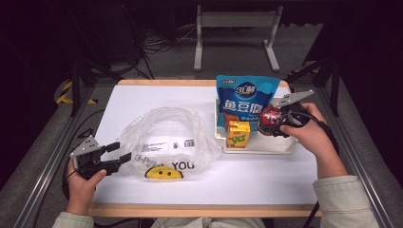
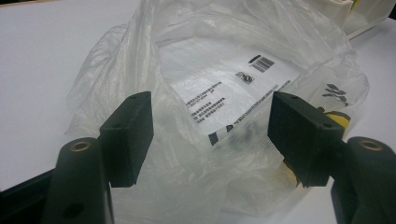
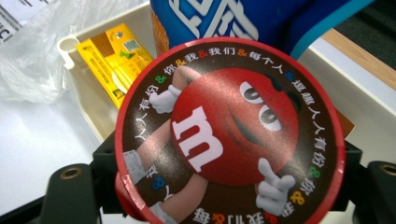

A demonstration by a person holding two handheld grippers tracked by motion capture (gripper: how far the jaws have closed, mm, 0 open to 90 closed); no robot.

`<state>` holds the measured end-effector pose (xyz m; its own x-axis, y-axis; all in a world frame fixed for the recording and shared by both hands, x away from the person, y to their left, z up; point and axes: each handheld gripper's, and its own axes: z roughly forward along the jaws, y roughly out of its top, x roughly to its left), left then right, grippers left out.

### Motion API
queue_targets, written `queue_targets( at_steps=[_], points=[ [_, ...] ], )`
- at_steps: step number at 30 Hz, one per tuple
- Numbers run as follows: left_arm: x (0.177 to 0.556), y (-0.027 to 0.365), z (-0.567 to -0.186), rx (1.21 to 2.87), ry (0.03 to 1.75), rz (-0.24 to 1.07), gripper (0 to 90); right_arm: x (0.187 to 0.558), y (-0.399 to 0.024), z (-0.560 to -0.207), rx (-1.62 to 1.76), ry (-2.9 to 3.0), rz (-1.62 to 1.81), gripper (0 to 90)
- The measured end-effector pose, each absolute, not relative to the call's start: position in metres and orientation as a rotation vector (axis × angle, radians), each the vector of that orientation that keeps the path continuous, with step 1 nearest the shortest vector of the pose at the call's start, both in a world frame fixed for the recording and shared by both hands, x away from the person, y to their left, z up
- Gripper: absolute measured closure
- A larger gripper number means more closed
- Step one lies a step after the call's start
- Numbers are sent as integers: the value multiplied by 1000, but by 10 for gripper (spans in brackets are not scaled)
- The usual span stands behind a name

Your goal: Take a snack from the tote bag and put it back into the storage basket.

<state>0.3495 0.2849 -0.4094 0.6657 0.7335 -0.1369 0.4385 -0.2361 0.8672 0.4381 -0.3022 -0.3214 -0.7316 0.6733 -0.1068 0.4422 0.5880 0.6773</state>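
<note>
The right tool (image 1: 274, 124) is clamped on a round red candy tub (image 1: 269, 120) (cartoon lid facing its camera) above the white tray (image 1: 259, 146). The left tool (image 1: 116, 158), jaws wide and holding nothing, sits at the clear plastic bag (image 1: 166, 140) on the surface (image 1: 266, 175).

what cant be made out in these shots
- Round M&M's container: its body and the right gripper pads, hidden behind its lid in the right gripper view.
- Blue snack bag: lower part hidden by the yellow carton in the high view.
- Plastic bag: small print too blurred to read in the left gripper view.
- Left gripper jaws open.
</note>
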Motion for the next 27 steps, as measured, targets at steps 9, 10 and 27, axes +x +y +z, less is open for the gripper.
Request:
queue_targets(
  at_steps=[9,10,27],
  points=[
    [350,285,-409,1878,925,369,320,443,-307,-343,868,2490,898,256],
    [350,285,-410,1875,924,369,320,444,-307,-346,868,2495,901,256],
    [349,285,-409,1874,929,368,319,450,-310,-379,866,2522,864,256]
  ],
)
